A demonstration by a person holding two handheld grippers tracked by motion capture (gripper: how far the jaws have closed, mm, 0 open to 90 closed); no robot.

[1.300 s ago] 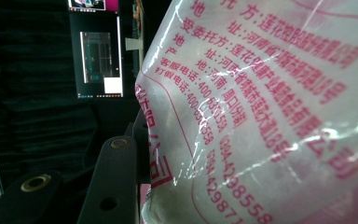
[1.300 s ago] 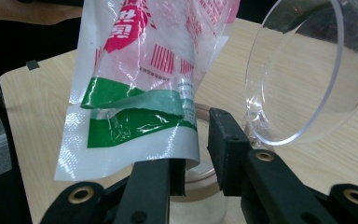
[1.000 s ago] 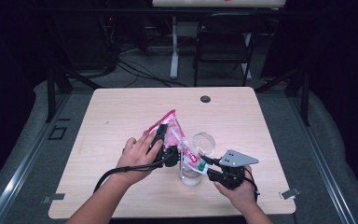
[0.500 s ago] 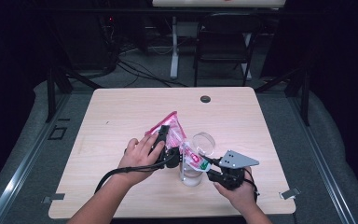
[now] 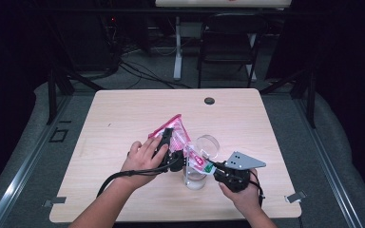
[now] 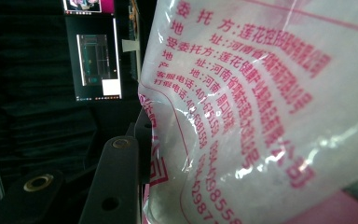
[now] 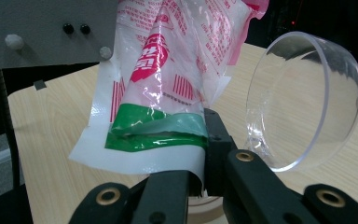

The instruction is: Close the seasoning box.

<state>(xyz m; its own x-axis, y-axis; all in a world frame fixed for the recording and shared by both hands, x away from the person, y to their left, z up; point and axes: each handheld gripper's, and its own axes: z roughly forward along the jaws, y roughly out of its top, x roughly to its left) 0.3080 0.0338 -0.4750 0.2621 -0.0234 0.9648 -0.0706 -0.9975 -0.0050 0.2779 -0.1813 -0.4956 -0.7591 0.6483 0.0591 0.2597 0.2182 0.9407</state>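
A white and pink plastic bag with red print hangs between both hands above the table. My left gripper is shut on its bulging upper part; the bag presses against the one black finger in view and hides the other. My right gripper has just been closing and is shut on the bag's flat white and green lower edge, with the jaws pinched together on the film. A clear plastic cup sits right beside the bag, its open rim near my right jaws.
The light wooden table has a black round grommet near its far edge. A black chair and a desk leg stand beyond the table. Grey floor rails run along both sides.
Both hands, the bag and the cup stay where they were. No shift is plain from the high view.
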